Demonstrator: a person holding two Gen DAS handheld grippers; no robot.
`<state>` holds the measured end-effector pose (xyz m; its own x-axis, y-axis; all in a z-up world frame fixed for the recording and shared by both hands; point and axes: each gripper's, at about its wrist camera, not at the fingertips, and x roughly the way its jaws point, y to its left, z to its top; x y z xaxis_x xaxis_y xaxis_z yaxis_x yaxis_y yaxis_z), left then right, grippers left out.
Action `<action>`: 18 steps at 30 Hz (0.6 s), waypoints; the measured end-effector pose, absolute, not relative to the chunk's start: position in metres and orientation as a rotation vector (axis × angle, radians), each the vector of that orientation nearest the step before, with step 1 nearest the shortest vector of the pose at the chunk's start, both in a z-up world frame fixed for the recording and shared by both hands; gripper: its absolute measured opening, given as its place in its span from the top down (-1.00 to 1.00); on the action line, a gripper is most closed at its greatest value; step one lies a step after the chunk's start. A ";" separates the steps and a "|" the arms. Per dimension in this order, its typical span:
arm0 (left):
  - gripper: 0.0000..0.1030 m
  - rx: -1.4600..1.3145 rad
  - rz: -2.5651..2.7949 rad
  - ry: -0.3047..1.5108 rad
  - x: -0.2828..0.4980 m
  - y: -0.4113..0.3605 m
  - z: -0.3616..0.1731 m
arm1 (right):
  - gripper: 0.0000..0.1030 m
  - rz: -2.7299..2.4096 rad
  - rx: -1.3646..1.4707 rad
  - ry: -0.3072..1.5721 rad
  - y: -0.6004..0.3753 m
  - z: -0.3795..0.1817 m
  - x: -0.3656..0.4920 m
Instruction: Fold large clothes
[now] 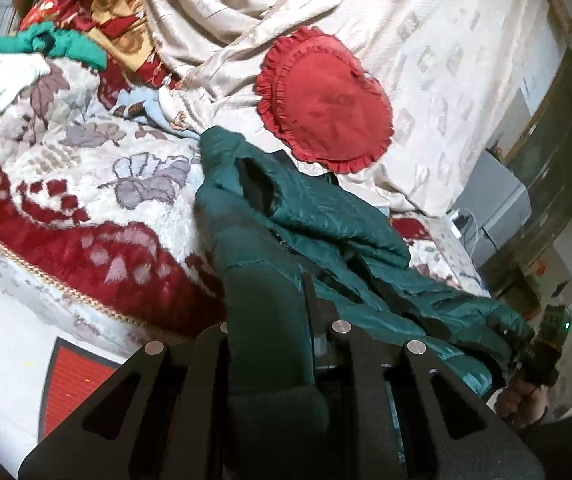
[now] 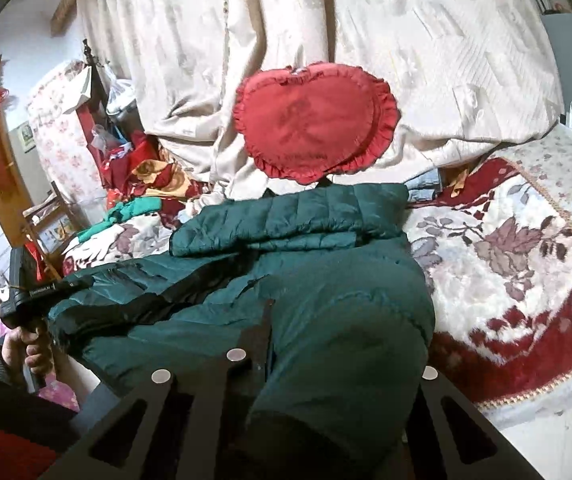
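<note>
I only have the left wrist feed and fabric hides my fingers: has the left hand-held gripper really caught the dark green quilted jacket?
Observer: Yes, the right wrist view shows the left hand-held gripper closed on the dark green quilted jacket's black-lined edge.
Operator: And the right one?
Observer: Jacket fabric bulges over the right hand-held gripper; only one dark finger shows.
Operator: Any sleeve laid over?
Observer: One quilted sleeve lies crosswise near the red heart-shaped frilled cushion.
</note>
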<state>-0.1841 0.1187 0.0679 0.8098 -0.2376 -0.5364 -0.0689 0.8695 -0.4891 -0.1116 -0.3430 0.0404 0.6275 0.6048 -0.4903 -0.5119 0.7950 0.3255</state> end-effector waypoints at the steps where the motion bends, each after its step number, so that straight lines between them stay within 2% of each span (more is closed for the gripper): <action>1: 0.76 -0.505 -0.100 0.623 -0.189 0.116 0.072 | 0.74 0.645 0.162 0.617 -0.345 0.043 -0.118; 9: 0.75 -0.486 -0.154 0.516 -0.215 0.100 0.105 | 0.74 0.650 0.179 0.533 -0.365 0.072 -0.145; 18: 0.74 -0.610 -0.061 0.539 -0.200 0.113 0.081 | 0.74 0.658 0.221 0.565 -0.369 0.057 -0.134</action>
